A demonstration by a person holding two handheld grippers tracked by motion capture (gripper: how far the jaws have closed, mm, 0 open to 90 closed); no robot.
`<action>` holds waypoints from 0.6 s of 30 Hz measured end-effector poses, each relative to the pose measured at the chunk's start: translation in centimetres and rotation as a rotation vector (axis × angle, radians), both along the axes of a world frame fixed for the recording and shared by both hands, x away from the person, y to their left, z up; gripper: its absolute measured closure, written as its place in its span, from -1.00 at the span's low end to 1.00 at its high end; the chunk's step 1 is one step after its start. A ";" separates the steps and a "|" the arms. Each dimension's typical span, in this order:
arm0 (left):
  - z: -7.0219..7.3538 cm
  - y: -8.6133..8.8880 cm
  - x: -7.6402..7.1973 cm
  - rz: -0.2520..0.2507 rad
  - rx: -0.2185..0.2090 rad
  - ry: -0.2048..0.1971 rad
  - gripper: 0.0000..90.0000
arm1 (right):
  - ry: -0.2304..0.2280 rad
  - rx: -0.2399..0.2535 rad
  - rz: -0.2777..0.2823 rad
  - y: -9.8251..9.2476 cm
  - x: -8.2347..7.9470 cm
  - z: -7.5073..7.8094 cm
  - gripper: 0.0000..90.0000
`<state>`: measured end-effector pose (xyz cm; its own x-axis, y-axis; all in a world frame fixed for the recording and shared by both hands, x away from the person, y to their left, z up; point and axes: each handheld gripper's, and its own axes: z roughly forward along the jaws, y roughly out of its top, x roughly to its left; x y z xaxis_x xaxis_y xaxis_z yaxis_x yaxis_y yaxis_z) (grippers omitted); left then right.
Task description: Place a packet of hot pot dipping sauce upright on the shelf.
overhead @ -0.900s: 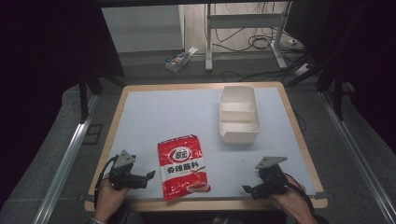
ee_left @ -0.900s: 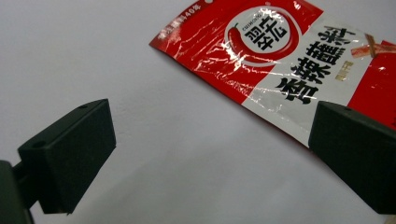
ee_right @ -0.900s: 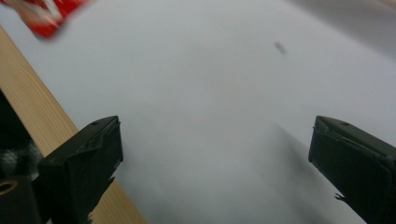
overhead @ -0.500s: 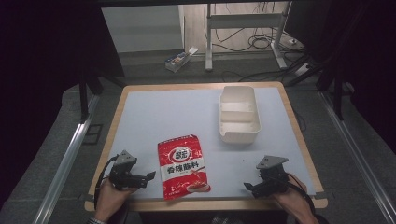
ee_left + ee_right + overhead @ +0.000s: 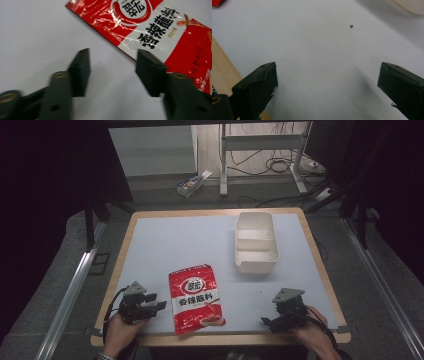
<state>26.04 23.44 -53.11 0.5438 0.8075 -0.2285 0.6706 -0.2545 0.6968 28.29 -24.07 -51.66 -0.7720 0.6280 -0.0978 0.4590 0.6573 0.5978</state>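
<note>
A red seasoning packet with white print lies flat near the table's front edge. My left gripper rests low at the packet's left side and points toward it. In the left gripper view its jaws stand partly open over bare table, empty, with the packet's edge just beyond the right jaw. My right gripper sits at the front right, pointing left. Its jaws are wide open over bare table, with nothing between them.
A white two-compartment container stands empty at the back right, and its corner shows in the right gripper view. The table's wooden rim runs along the front. A small dark speck lies on the surface.
</note>
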 end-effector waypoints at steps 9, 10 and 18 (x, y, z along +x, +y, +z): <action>-0.4 -0.2 1.0 -0.016 -0.019 0.092 0.99 | 0.004 -0.009 0.002 0.0 0.0 -0.1 -0.93; -0.5 -0.3 1.2 -0.015 -0.019 0.104 0.99 | 0.007 -0.011 0.002 0.0 0.1 -0.1 -0.92; -0.8 -1.6 1.8 0.021 -0.032 0.161 0.99 | 0.010 -0.033 0.003 0.2 0.2 -0.2 -0.92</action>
